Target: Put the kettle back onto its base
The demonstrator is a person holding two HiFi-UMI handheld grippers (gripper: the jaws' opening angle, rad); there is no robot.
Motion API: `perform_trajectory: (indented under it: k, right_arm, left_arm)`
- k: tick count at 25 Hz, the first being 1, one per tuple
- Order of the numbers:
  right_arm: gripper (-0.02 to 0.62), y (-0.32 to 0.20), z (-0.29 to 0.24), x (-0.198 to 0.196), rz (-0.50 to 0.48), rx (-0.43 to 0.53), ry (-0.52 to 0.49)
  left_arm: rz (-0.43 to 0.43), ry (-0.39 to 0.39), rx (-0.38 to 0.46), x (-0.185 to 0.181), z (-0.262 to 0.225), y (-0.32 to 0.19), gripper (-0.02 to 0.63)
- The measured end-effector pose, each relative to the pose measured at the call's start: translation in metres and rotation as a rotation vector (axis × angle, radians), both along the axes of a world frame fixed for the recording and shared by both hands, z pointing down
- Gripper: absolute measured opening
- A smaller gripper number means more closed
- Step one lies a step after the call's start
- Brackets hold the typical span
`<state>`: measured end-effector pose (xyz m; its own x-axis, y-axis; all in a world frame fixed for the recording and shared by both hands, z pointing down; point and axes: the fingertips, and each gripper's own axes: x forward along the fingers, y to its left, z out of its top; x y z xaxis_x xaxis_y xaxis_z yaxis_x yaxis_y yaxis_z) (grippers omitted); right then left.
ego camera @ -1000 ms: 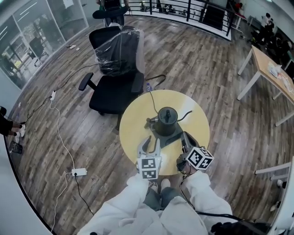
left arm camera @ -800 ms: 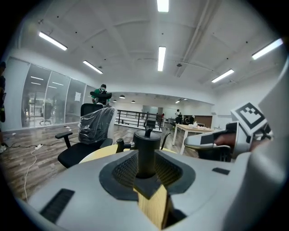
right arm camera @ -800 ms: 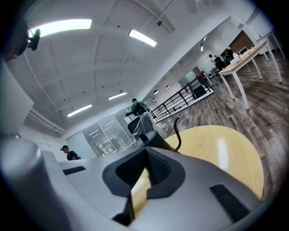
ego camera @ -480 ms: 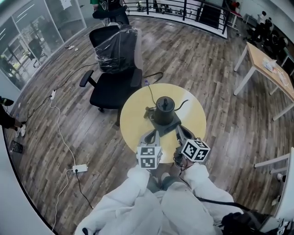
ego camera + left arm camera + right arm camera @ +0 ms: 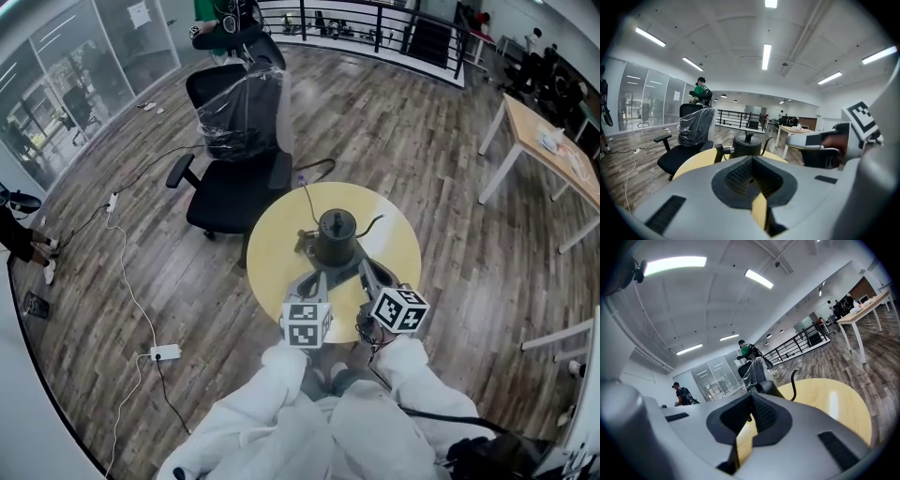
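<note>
A dark gooseneck kettle (image 5: 336,234) stands on its dark square base (image 5: 325,273) in the middle of a round yellow table (image 5: 277,248). The left gripper (image 5: 315,278) hangs at the table's near side, just short of the base, jaws shut with nothing between them. The right gripper (image 5: 367,272) is level with it on the right, also shut and empty. In the left gripper view the kettle (image 5: 747,144) sits straight ahead beyond the closed left gripper (image 5: 752,161). In the right gripper view the kettle (image 5: 768,388) shows just past the closed right gripper (image 5: 751,398).
A black office chair wrapped in plastic (image 5: 239,131) stands behind the table. A cord (image 5: 305,192) runs from the base over the table's far edge. A white cable and power strip (image 5: 164,353) lie on the floor at left. A wooden desk (image 5: 548,150) is at right.
The left gripper's jaws, spread a second ago, are now shut. Both grippers have risen and moved closer to the kettle's base.
</note>
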<state>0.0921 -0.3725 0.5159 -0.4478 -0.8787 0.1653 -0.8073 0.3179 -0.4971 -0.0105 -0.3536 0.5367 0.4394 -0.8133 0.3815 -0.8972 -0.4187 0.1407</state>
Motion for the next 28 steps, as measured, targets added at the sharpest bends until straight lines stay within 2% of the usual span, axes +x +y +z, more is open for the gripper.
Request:
perform_trajectory:
  k: [5, 28]
  right_arm:
    - [0.011, -0.002, -0.002, 0.002, -0.006, 0.008, 0.038]
    - [0.011, -0.002, -0.002, 0.006, -0.025, 0.001, 0.045]
  left_arm:
    - [-0.002, 0.004, 0.012, 0.004, -0.005, -0.006, 0.000]
    - [0.006, -0.004, 0.026, 0.011, -0.009, -0.010, 0.000]
